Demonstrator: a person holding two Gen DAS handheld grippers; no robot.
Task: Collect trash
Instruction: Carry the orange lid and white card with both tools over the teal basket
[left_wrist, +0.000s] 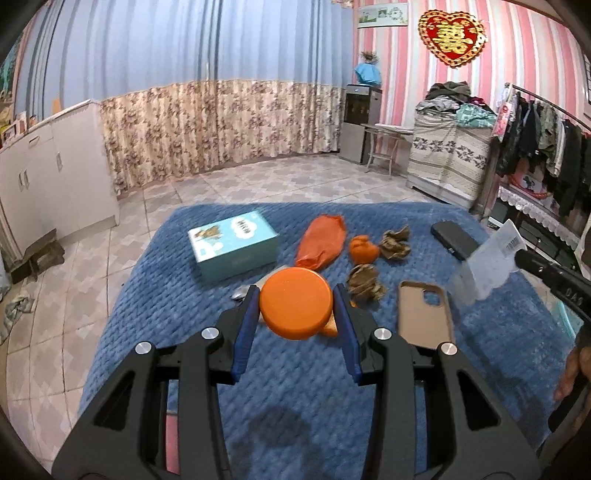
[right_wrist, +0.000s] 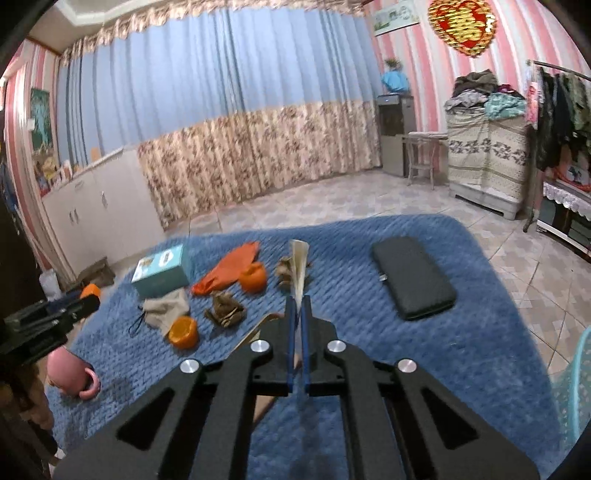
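Clear plastic wrapper (left_wrist: 484, 258) with barcode label, pinched in right gripper (right_wrist: 300, 306), orange lid (left_wrist: 293, 306) clamped in left gripper (left_wrist: 298, 295), two crumpled brown papers (left_wrist: 396, 242), blue blanket (left_wrist: 295, 406).

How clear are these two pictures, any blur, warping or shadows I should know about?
Left wrist view: strong fisheye bending of walls and curtain, dark corners, the clear plastic wrapper smeared by motion, a soft shadow on the blue blanket. Right wrist view: same warping, slight overall softness, the wrapper seen edge-on, the blanket's near part blurred.
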